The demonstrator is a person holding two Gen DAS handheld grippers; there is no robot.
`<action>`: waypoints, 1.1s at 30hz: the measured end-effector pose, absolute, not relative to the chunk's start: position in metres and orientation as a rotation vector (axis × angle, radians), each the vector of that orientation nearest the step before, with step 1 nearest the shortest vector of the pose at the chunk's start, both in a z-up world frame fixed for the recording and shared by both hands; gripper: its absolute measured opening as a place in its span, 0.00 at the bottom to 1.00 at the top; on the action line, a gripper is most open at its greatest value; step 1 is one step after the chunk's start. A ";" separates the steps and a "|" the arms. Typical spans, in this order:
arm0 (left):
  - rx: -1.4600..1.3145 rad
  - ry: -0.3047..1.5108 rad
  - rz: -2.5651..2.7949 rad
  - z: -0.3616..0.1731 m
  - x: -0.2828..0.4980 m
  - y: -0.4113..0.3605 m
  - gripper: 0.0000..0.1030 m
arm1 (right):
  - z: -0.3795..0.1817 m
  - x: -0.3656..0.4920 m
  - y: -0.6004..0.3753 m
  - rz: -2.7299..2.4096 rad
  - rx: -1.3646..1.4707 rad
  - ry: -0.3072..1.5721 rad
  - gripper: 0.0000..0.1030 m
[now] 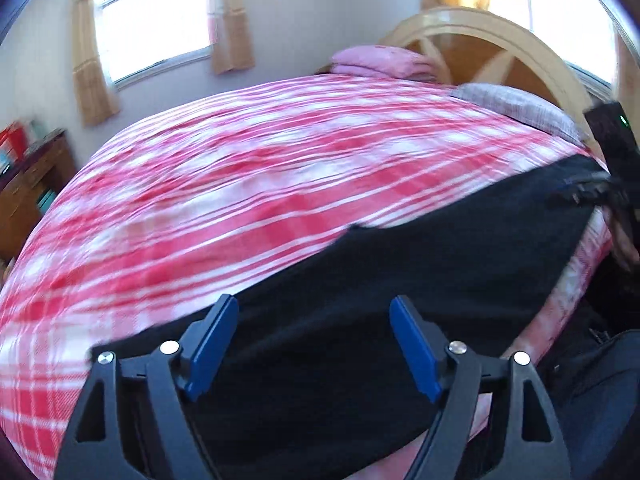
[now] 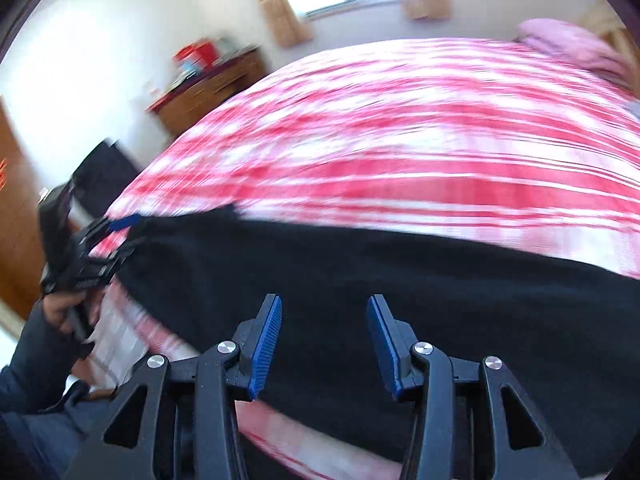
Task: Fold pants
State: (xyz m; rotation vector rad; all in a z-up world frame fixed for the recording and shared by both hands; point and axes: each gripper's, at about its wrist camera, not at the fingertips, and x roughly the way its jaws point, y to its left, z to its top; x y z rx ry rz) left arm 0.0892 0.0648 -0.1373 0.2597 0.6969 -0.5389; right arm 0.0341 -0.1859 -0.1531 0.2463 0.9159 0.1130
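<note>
Left gripper (image 1: 314,344), black frame with blue ribbed pads: lower centre of the left wrist view, jaws spread wide, nothing between the pads, dark cloth behind them

Right gripper (image 2: 324,346), same build: lower centre of the right wrist view, jaws parted, pads clear of the cloth, pinching nothing

Black fabric pants (image 1: 400,292): broad dark band lying across the near edge of the bed, running from lower left to upper right in the left wrist view and across the lower half of the right wrist view; both views are motion-blurred, so the folds cannot be made out

Person's hand (image 2: 64,308) in a dark sleeve: lower left of the right wrist view, gripping the handle of the left gripper, whose blue pad sits at the end of the pants

Red and white checked bedspread (image 1: 240,168): fills the middle of both views, beneath the pants

Pink folded cloth (image 1: 372,62): far end of the bed, upper centre of the left wrist view

Arched pale wooden headboard (image 1: 520,40): upper right

Brown wooden cabinet (image 2: 208,88): upper left of the right wrist view, against the white wall

Window with tan curtains (image 1: 156,20): upper left, farthest back
</note>
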 end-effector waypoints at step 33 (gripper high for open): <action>0.306 0.807 -0.674 -0.166 0.096 -0.042 0.79 | -0.108 -0.081 -0.498 -0.572 0.473 0.749 0.04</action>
